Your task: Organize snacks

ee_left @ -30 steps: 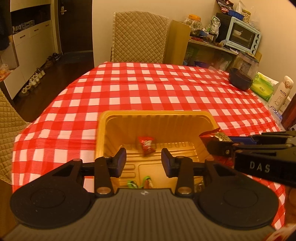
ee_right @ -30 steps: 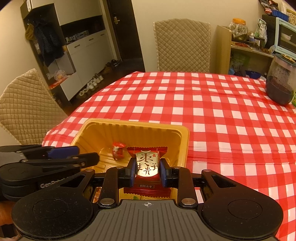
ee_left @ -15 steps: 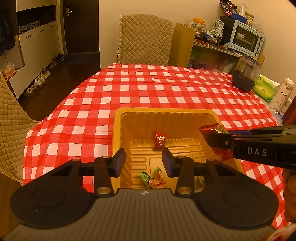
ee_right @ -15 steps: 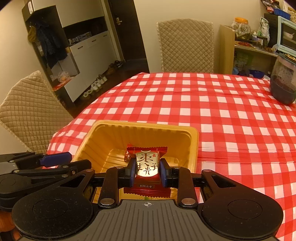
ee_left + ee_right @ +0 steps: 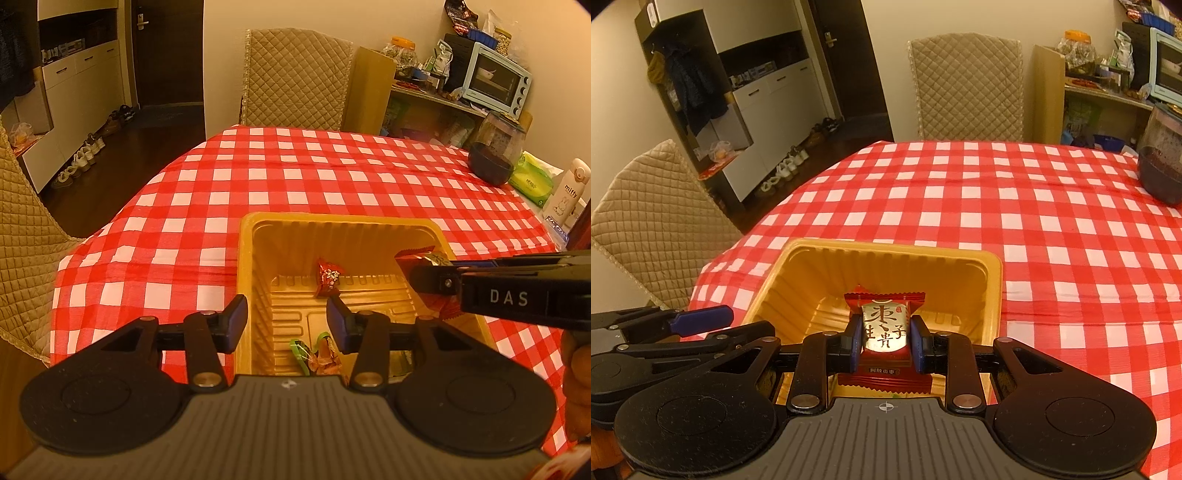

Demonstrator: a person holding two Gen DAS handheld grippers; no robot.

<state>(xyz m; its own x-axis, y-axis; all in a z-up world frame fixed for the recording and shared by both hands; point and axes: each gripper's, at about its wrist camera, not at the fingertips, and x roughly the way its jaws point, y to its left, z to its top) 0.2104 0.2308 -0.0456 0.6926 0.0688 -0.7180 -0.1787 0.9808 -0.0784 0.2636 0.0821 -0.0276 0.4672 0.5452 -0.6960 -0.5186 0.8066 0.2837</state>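
Between the opening jaws of the left hand-held gripper (image 5: 286,319) nothing is held (its candy evidently dropped into the yellow tray (image 5: 258,236)), while the red date packet (image 5: 884,325) is kept clamped by the right hand-held gripper (image 5: 884,345) above that tray.

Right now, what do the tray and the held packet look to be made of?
Tray: apparently thin moulded plastic, golden and glossy, with ribbed walls and a pressed pattern in the floor. Packet: seemingly shiny plastic or foil film, red with a metallic gold label and crimped, saw-toothed end seals.
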